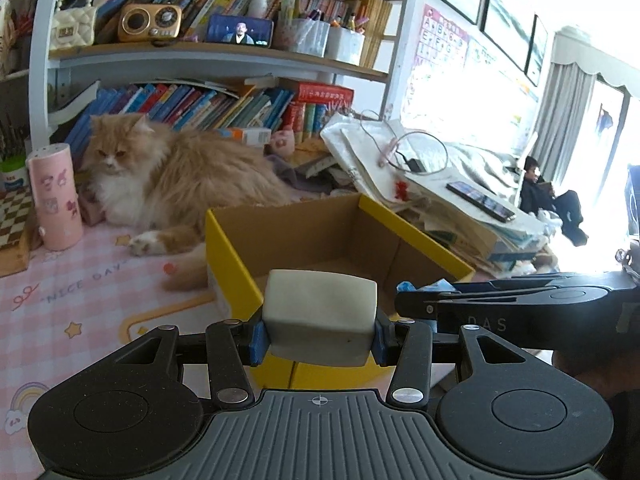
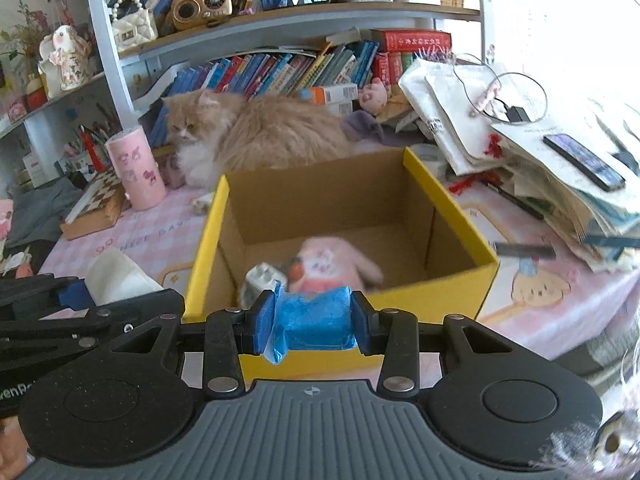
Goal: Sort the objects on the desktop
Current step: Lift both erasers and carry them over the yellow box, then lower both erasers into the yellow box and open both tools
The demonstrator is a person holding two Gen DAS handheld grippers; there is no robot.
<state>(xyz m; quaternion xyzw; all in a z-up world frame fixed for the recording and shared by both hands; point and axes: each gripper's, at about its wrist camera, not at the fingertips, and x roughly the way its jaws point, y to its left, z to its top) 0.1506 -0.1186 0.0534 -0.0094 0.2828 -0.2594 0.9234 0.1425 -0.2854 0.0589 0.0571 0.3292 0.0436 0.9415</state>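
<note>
A cluttered desk covered by a pink checked cloth (image 1: 80,292), seen from two hand-held grippers side by side. The left gripper (image 1: 319,332) is clenched on a white block (image 1: 320,312), its blue pads pressed against both sides of the block, which sits just in front of the near wall of an open yellow box (image 1: 236,264). The right gripper (image 2: 308,322) grasps a blue packet (image 2: 314,322) between its pads, also at the near edge of the box (image 2: 452,208). Inside the box lie a pink plush toy (image 2: 332,264) and a small white object (image 2: 262,276), blurred, touching or almost touching each other. Each gripper shows at the edge of the other's view, close alongside. Behind the box a fluffy orange and white cat (image 1: 168,176) lies on the cloth, with a pink cylinder (image 1: 56,196) standing upright to its left. To the right of the box rises a pile of papers (image 1: 440,204) with a phone (image 1: 480,201) on top. Bookshelves (image 1: 208,52) fill the background. Far right, a person (image 1: 552,200) sits by a bright window.
</note>
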